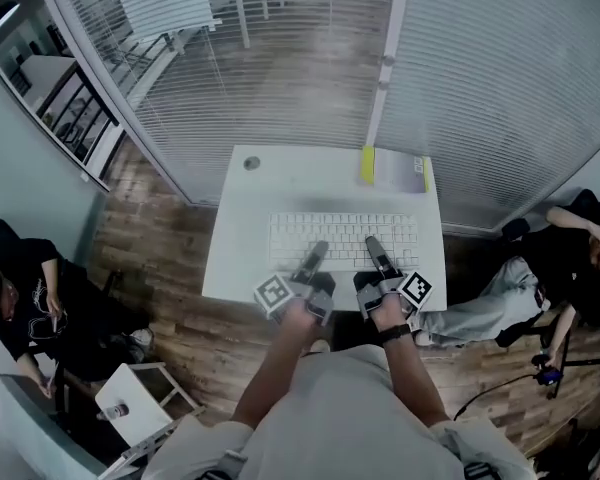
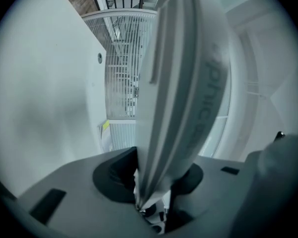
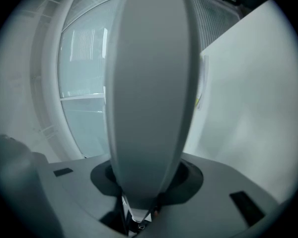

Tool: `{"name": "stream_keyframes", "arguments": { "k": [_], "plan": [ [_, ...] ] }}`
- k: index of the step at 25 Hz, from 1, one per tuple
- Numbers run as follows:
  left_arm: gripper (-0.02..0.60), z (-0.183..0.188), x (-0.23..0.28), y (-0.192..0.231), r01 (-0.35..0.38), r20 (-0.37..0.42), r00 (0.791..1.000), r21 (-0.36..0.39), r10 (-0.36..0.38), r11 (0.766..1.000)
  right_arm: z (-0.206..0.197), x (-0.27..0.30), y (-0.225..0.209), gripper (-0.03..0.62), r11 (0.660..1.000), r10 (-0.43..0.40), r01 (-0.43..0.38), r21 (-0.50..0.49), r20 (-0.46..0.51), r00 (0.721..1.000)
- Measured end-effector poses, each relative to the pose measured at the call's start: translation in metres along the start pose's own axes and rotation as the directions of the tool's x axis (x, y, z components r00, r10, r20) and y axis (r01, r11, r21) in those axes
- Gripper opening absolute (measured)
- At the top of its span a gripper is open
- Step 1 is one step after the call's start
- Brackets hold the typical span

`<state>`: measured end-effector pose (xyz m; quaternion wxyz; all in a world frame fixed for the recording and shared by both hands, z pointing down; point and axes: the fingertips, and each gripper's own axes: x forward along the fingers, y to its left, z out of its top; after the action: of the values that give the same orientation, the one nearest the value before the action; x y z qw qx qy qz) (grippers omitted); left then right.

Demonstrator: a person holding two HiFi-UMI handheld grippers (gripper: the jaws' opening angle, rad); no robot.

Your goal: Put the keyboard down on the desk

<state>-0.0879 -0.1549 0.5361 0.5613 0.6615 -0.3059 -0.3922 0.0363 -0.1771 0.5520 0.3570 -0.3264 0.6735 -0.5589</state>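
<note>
Head view: keyboard point(image 1: 343, 240), near edge clamped by fingers of my left gripper point(image 1: 317, 253) and right gripper point(image 1: 373, 247), seemingly just above desk point(image 1: 280, 183). Next: I lower it flat, then release.

I see the keyboard point(image 1: 343, 240) as white matt plastic; its underside is smooth with a slight sheen and carries grey print. The desk point(image 1: 280, 183) top is smooth, white and matt. Shells of the left gripper point(image 1: 315, 255) and right gripper point(image 1: 373, 248) read as matt grey plastic. The floor point(image 1: 180, 328) is wood-grain plank, low gloss. The blinds point(image 1: 500, 88) are pale matt slats.
</note>
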Motion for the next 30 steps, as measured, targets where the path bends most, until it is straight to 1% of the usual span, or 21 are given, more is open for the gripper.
{"name": "stream_keyframes", "arguments": {
  "k": [2,5,10,12,16,19,21,25,30],
  "plan": [
    [0.137,-0.001,0.002,0.004,0.006,-0.014,1.000,-0.001,-0.006,1.000,0.001,-0.002,-0.004,0.137,1.000,0.007,-0.008,0.006,0.024,1.000],
    [0.137,-0.003,0.006,0.013,0.014,-0.046,0.999,-0.002,-0.014,1.000,0.006,-0.007,-0.013,0.135,1.000,0.003,-0.002,-0.020,0.045,0.999],
    [0.137,-0.002,0.010,0.026,0.009,-0.042,0.999,-0.034,-0.011,0.999,0.010,-0.003,-0.021,0.135,0.998,-0.022,0.024,-0.051,0.041,0.999],
    [0.137,0.000,0.020,0.041,-0.009,-0.032,0.999,-0.041,0.008,0.999,0.018,0.005,-0.034,0.135,0.999,-0.034,0.035,-0.041,0.031,0.999],
    [0.137,0.001,0.036,0.075,-0.047,-0.016,0.999,-0.078,0.046,0.996,0.033,0.016,-0.068,0.137,0.994,-0.085,0.085,-0.067,0.006,0.996],
    [0.137,0.006,0.042,0.095,-0.102,-0.013,0.995,-0.096,0.102,0.990,0.036,0.025,-0.086,0.137,0.991,-0.130,0.130,-0.027,-0.008,0.991],
    [0.137,0.013,0.053,0.108,-0.136,-0.012,0.991,-0.107,0.135,0.985,0.042,0.037,-0.097,0.137,0.990,-0.140,0.140,0.003,-0.008,0.990],
    [0.137,0.022,0.070,0.119,-0.156,-0.005,0.988,-0.135,0.156,0.979,0.051,0.052,-0.113,0.137,0.985,-0.169,0.169,0.016,-0.011,0.986],
    [0.137,0.034,0.082,0.147,-0.211,-0.002,0.977,-0.169,0.214,0.963,0.058,0.069,-0.139,0.140,0.974,-0.225,0.226,0.035,-0.022,0.974]
  ]
}}
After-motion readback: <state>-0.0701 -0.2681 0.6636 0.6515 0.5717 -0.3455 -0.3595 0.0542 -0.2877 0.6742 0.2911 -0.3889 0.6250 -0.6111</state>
